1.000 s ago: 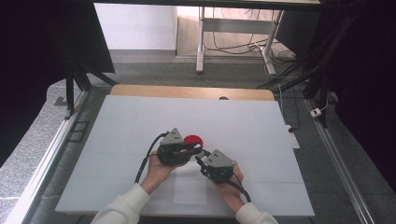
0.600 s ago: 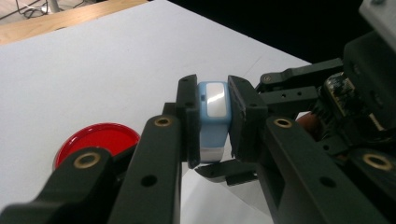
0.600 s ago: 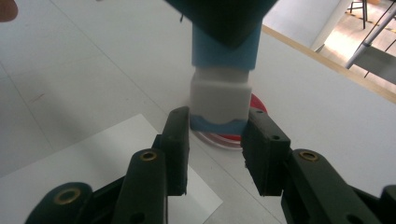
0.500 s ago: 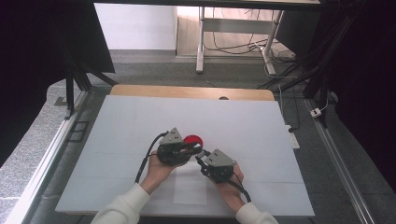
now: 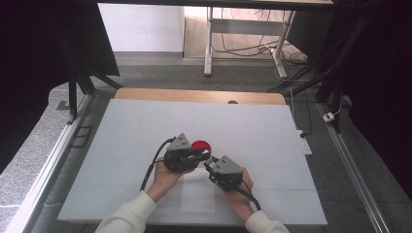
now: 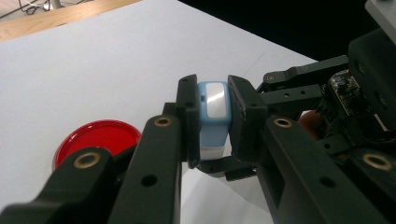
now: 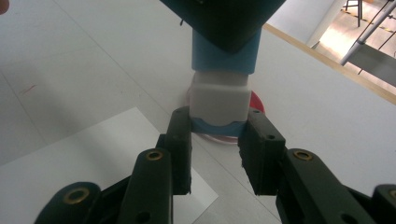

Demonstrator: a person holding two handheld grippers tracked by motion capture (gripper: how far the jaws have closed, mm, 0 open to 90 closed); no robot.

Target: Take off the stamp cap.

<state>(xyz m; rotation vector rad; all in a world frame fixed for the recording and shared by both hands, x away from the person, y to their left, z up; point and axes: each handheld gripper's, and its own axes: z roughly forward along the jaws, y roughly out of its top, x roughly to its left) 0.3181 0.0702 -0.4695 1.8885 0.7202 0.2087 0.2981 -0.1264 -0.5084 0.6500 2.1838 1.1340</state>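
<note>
on the white table sheet, at frame centre beside a red dish, the left gripper clamped the blue body and the right gripper the white cap, long axis running straight between both jaws.

blue-white case: smooth plastic (glossy window) | red lid: glossy

readable text: none | labels/brands: none legible | numbers/signs: none | checked: high view, left gripper view, right gripper view
</note>
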